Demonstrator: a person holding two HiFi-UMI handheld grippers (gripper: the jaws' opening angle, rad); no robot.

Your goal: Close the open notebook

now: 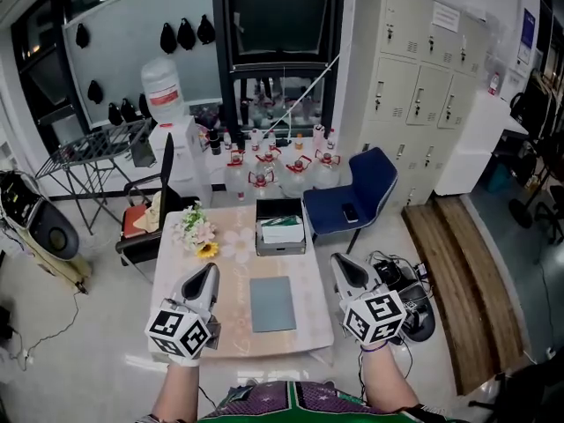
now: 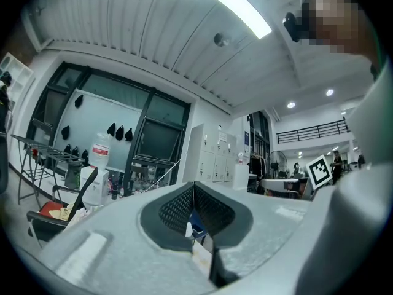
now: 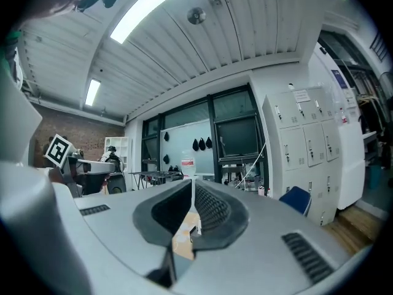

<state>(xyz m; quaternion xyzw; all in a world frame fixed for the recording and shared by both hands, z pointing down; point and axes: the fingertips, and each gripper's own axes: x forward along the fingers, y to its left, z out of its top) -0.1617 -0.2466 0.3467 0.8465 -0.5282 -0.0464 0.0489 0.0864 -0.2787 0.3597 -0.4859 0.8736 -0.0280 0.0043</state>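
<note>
Flowers (image 1: 198,233) and a tray (image 1: 280,203) crowd the table's (image 1: 229,324) far edge; near half open.

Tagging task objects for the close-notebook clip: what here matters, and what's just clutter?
Job: notebook, lying closed on the table; left gripper; right gripper, both shut, empty.
Lying about: flowers; box of papers; blue chair; water bottles.

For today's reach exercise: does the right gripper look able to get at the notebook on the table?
Probably yes: the right gripper hangs just right of the notebook, and nothing lies between them or on its cover.
</note>
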